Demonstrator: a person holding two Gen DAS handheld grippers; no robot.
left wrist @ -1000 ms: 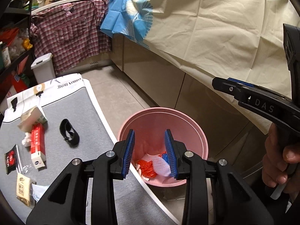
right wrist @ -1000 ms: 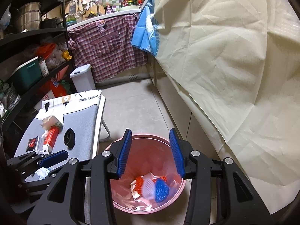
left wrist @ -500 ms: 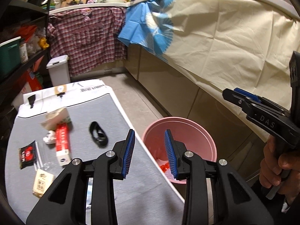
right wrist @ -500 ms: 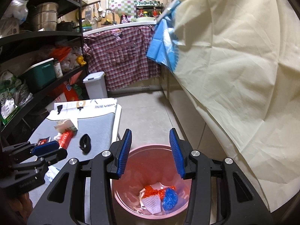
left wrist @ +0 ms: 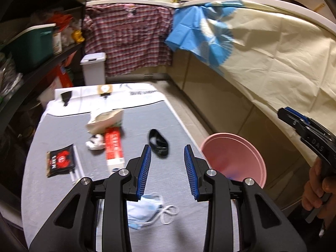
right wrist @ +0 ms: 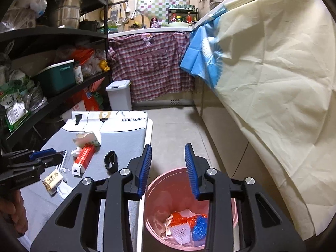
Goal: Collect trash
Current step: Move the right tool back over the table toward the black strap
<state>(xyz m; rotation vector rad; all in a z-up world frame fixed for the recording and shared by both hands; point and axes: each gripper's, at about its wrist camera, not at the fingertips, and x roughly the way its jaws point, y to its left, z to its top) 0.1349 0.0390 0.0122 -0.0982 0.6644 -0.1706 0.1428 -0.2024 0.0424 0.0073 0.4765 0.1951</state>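
Left gripper (left wrist: 167, 169) hangs over the grey table (left wrist: 63, 189) at frame centre, jaws apart, nothing between them, a blue face mask (left wrist: 145, 212) just below. Right gripper (right wrist: 168, 169), jaws just closing yet apart and empty, sits above the pink bin (right wrist: 234, 212) with wrappers (right wrist: 189, 224) inside, lower centre.

One pink bin (right wrist: 234, 212), two tongs (left wrist: 166, 168) (right wrist: 168, 166)

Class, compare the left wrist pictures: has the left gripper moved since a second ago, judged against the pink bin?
Yes. The left gripper has swung from over the pink bin to over the grey table; the bin now sits to its right.
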